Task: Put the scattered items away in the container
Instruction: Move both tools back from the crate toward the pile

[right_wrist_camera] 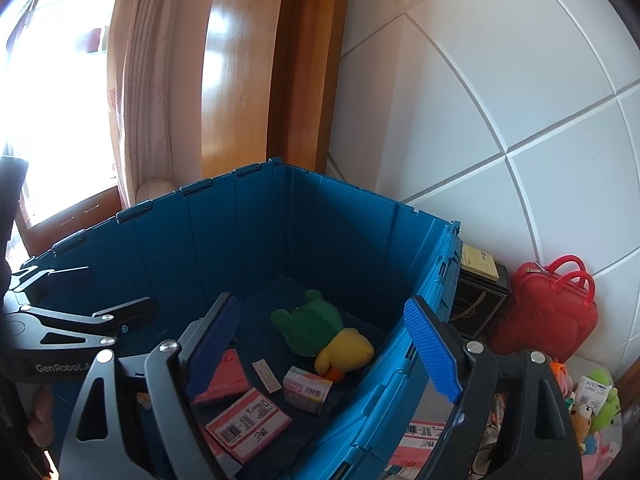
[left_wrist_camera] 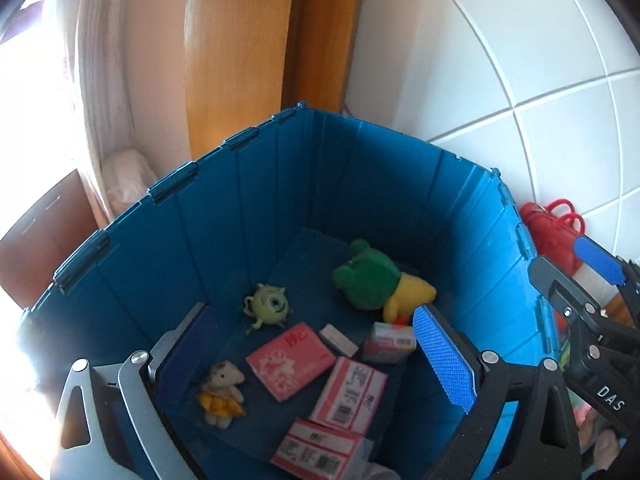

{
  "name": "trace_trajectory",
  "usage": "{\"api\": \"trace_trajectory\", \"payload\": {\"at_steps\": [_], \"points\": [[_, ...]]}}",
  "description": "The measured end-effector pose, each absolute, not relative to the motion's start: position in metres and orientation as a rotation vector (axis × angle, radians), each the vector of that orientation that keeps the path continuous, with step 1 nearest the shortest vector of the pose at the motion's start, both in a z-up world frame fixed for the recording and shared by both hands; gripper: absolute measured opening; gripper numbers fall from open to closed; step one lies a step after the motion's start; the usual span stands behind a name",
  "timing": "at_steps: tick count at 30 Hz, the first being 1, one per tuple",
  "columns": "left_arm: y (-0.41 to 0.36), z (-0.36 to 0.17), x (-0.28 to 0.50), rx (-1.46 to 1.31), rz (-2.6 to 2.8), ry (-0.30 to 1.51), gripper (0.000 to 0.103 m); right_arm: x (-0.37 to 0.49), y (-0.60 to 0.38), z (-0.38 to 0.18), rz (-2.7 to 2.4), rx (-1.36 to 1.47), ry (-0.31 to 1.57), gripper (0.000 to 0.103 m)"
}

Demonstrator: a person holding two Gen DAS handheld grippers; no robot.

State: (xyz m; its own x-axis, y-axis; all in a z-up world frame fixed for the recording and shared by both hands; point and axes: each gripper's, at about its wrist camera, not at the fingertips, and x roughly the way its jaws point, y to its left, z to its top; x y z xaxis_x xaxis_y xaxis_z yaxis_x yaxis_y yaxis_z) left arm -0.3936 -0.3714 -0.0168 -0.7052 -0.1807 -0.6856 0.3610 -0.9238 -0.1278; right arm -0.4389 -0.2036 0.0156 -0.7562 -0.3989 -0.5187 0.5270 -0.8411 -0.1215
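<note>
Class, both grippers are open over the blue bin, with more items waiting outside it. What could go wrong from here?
1. The left gripper and right gripper hang close together, so they may collide.
2. The red handbag sits tight between the blue plastic bin and the white tiled wall, so a gripper reaching for it could strike either.

Both wrist views close above, sharing blue crate interior.

Smooth plastic crate, glossy wooden door frame.
</note>
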Motion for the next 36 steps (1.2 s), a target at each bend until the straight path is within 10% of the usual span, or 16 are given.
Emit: {"api": "trace_trajectory", "payload": {"at_steps": [36], "points": [[-0.249,0.002,-0.291,0.831,-2.925,0.065,0.102,-0.308,-0.056,0.023,-2.792,0.628,0.209,0.103]]}}
